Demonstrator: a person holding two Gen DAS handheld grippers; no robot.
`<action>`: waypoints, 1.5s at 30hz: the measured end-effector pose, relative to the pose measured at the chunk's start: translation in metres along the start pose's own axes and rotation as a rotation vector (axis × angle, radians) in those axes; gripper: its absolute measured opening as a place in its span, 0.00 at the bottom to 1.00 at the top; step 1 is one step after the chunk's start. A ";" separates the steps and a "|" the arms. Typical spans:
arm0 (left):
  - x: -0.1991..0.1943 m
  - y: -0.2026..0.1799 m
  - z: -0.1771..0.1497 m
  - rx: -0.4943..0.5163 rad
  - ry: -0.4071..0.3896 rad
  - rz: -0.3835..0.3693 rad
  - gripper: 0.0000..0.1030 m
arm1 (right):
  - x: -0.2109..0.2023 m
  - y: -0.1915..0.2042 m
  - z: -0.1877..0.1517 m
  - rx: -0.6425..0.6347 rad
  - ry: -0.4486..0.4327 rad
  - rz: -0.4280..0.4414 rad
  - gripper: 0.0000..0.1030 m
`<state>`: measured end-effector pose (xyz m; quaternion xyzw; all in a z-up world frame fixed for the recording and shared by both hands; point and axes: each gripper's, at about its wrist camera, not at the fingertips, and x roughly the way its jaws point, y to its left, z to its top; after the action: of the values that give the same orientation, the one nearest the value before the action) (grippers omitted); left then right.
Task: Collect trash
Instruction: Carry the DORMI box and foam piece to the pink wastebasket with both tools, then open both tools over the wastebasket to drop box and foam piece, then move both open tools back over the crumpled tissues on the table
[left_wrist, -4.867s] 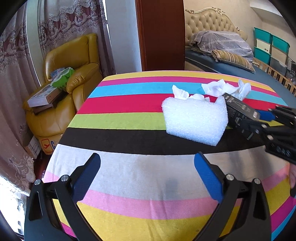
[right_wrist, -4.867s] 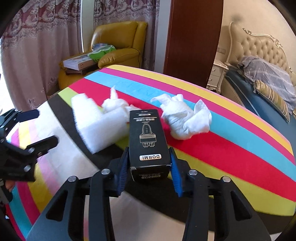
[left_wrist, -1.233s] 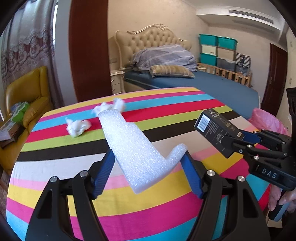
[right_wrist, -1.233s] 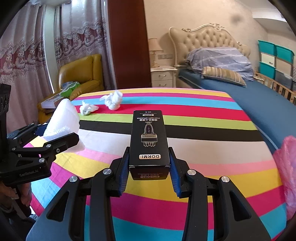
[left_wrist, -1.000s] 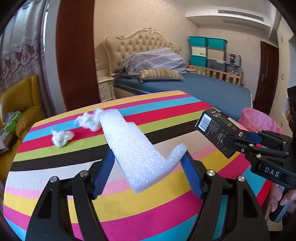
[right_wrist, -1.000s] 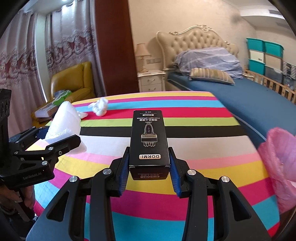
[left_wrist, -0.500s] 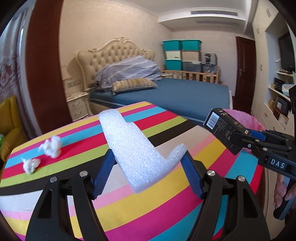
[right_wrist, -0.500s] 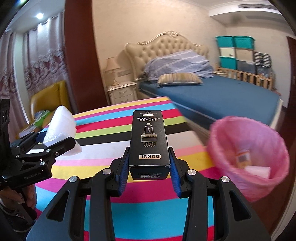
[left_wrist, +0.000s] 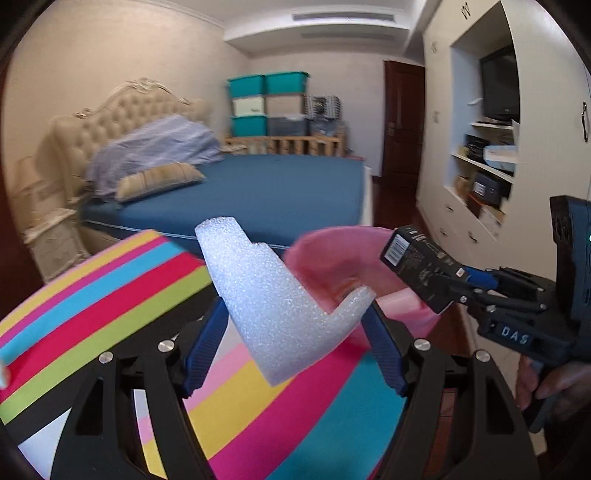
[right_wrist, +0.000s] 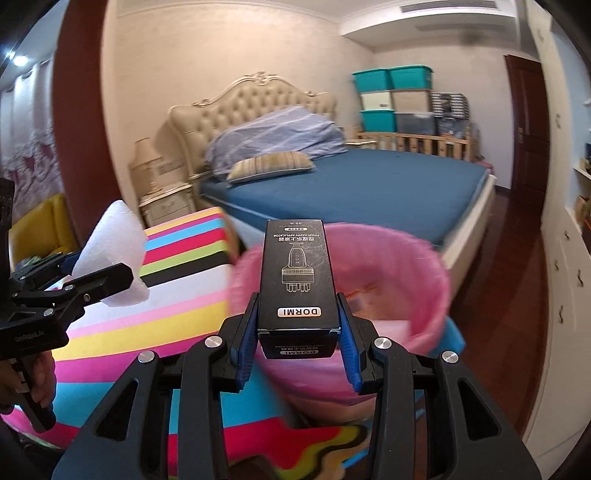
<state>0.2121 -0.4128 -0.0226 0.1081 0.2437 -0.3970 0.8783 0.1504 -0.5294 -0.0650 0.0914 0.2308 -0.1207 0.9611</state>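
Trash bin (right_wrist: 424, 258) pink-lined, holding blurred scraps (right_wrist: 395, 326)

The black box (right_wrist: 298, 280) carries a white label reading "DORMI" near its gripped end, and the same word repeats on the end flap below it. At its far end runs the line "PINCH HAPPY APPLICATOR" (seen upside down), with small characters beside it too fine to read. In the left wrist view the right gripper (left_wrist: 448, 275) bears the letters "DAS".
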 end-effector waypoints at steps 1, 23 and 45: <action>0.008 -0.003 0.004 -0.004 0.005 -0.021 0.69 | 0.002 -0.006 0.001 0.002 0.001 -0.006 0.37; 0.084 0.001 0.045 -0.024 -0.010 -0.063 0.95 | 0.026 -0.074 0.007 0.098 -0.030 -0.042 0.58; -0.135 0.210 -0.098 -0.135 -0.014 0.520 0.95 | 0.044 0.166 0.014 -0.159 0.065 0.257 0.63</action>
<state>0.2591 -0.1493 -0.0383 0.1053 0.2275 -0.1415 0.9577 0.2397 -0.3827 -0.0534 0.0475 0.2572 0.0250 0.9649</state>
